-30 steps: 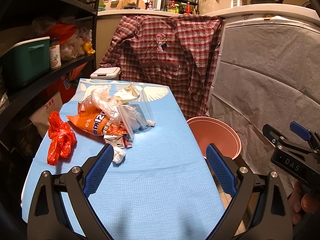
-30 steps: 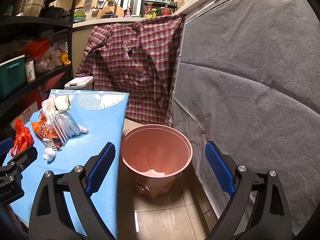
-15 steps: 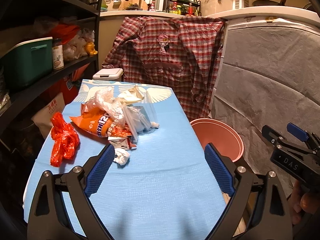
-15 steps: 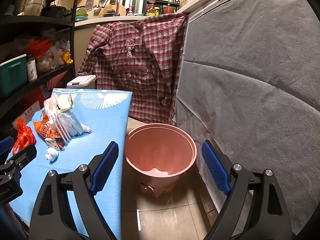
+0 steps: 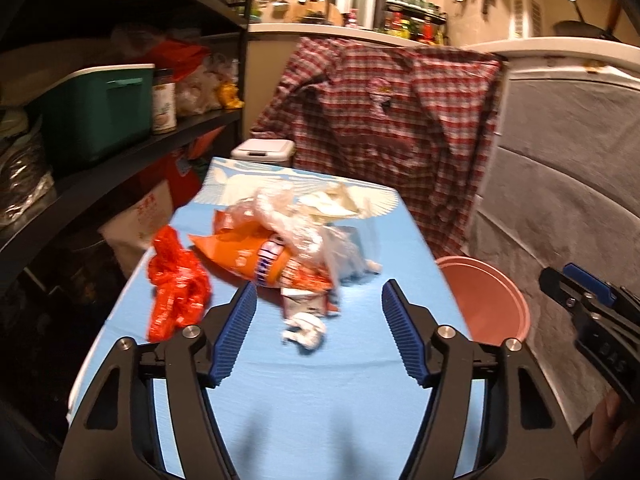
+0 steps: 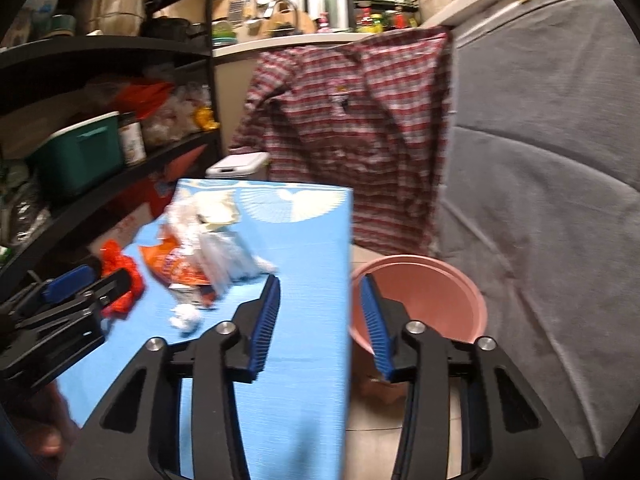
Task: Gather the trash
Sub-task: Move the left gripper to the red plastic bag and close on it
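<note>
Early in the task, by the look of it: all visible trash on the blue counter [image 5: 320,400], nothing yet lifted. Pink bin [image 6: 424,300] on the floor just beside the counter's right edge; nothing visible inside it, though the bottom is partly hidden behind the right gripper.

Left gripper [image 5: 316,334]: jaws just been closing, now half spread, nothing between the pads. Aimed over the counter at the near end of the pile, with a crumpled white wad [image 5: 304,326] lying between and just beyond the fingertips, not touched.

Right gripper [image 6: 320,322]: jaws just been closing too, now narrow but not pressed together, pinching nothing. Straddling the counter's right edge, bin beyond the right finger.

Count of trash, as far as blur allows:
- One red bag [image 5: 176,284], crumpled, at the left of the counter, apart from the rest.
- One orange snack bag [image 5: 248,256], in the middle of the pile.
- One bundle of clear plastic [image 5: 304,236] draped over the snack bag; possibly more than one piece, cannot tell.
- One pale wrapper [image 5: 332,204] at the far side of the pile.
- One small carton [image 5: 304,302] at the pile's near edge.
- One white wad, nearest the left gripper.

One bin, two grippers. Likely left to do: every piece to be picked up and dropped in the bin, probably starting with the wad or the carton.
</note>
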A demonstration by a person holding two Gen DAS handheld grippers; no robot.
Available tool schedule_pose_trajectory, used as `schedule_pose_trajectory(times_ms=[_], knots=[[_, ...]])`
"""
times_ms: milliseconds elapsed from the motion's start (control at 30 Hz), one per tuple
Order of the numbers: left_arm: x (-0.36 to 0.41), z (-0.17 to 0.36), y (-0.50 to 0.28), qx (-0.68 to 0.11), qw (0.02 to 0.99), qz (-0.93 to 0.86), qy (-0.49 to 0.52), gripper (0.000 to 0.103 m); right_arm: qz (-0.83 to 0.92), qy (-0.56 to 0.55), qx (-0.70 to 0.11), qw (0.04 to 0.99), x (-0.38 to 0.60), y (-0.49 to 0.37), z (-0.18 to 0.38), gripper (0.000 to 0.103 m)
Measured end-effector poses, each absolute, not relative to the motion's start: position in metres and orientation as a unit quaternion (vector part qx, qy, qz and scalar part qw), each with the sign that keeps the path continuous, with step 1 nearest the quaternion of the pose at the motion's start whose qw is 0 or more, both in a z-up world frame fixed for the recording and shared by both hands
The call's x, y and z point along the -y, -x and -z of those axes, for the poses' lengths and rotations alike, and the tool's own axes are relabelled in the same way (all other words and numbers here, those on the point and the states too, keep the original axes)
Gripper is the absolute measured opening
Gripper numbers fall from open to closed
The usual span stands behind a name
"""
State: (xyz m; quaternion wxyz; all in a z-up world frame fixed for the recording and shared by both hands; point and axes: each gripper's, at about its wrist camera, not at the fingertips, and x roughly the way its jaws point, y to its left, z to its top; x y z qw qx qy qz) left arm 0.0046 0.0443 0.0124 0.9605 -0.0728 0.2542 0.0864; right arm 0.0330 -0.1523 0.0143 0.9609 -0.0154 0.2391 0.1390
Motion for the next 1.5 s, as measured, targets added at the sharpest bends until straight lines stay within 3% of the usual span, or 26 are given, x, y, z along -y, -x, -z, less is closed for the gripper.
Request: schedule_pose_trajectory(times_ms=[167, 367, 867, 1033, 1267, 1333, 1500], knots=[[-0.068, -0.009, -0.014, -0.258, 0.954, -0.120, 0.090, 0.049, -0.181, 0.023, -0.230, 0.956, 0.125, -0.049, -0.029, 0.034], [-0.091, -0.002, -0.027, -0.264, 0.949, -0.145, 0.098, 0.035, -0.230, 0.026, -0.228, 0.946, 0.092, -0.095, -0.040, 0.021], [-0.143, 0.027, -0.053, -0.295, 0.921, -0.227, 0.116, 0.035, -0.307, 0.038, -0.290, 0.906, 0.017, -0.150, 0.023, 0.026], [-0.152, 0.036, -0.060, -0.307, 0.913, -0.239, 0.122, 0.046, -0.307, 0.057, -0.301, 0.901, 0.004, -0.157, 0.038, 0.028], [-0.162, 0.049, -0.069, -0.331, 0.902, -0.239, 0.139, 0.046, -0.299, 0.063, -0.301, 0.903, 0.000, -0.163, 0.043, 0.028], [-0.163, 0.053, -0.071, -0.337, 0.901, -0.236, 0.140, 0.046, -0.298, 0.066, -0.300, 0.904, 0.000, -0.163, 0.043, 0.026], [-0.162, 0.057, -0.075, -0.347, 0.897, -0.240, 0.132, 0.045, -0.295, 0.070, -0.294, 0.906, 0.004, -0.161, 0.042, 0.004]])
